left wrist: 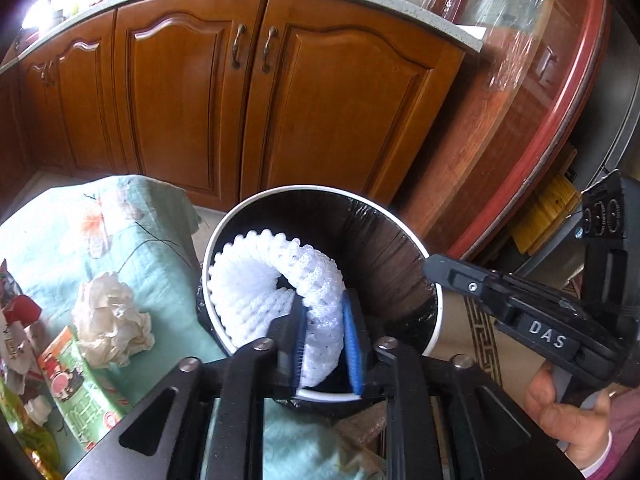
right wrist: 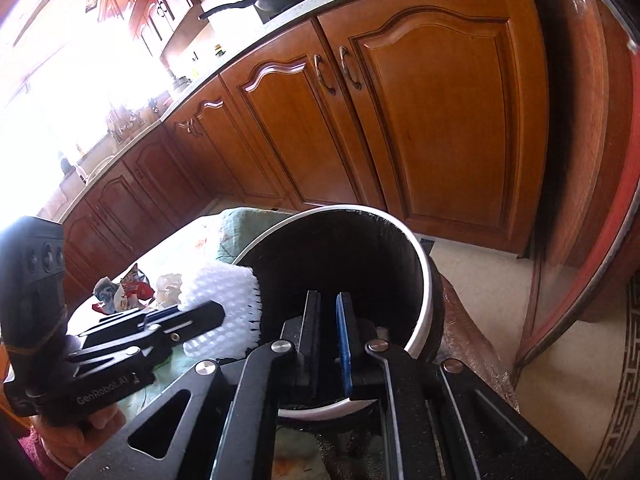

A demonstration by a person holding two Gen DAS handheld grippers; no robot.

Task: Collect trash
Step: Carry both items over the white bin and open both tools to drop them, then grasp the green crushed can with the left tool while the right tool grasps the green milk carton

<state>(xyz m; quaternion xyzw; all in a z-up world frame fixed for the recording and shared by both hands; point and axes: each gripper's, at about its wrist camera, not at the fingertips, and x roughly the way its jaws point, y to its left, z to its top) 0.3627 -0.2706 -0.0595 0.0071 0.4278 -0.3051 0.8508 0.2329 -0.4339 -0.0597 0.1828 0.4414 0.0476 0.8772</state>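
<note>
Pinching a white foam fruit-net sleeve (left wrist: 280,292) between its blue-padded fingers (left wrist: 352,348), the left gripper (left wrist: 326,350) holds the sleeve over the mouth of a round white-rimmed bin lined with a black bag (left wrist: 384,248); the sleeve's far end curls down inside the bin. The right gripper (right wrist: 330,344) sits at the bin's near rim (right wrist: 424,280), its fingers (right wrist: 344,344) pressed nearly together with only a thin gap, and nothing can be seen held between them. The bin stands at the edge of a worktop covered with a pale green floral cloth (left wrist: 160,216). Farther along the cloth lie a crumpled white tissue (left wrist: 110,320), a green printed carton (left wrist: 76,384) and red-and-white wrappers (left wrist: 16,312). Brown wooden cabinet doors (left wrist: 328,112) stand behind the bin.
</note>
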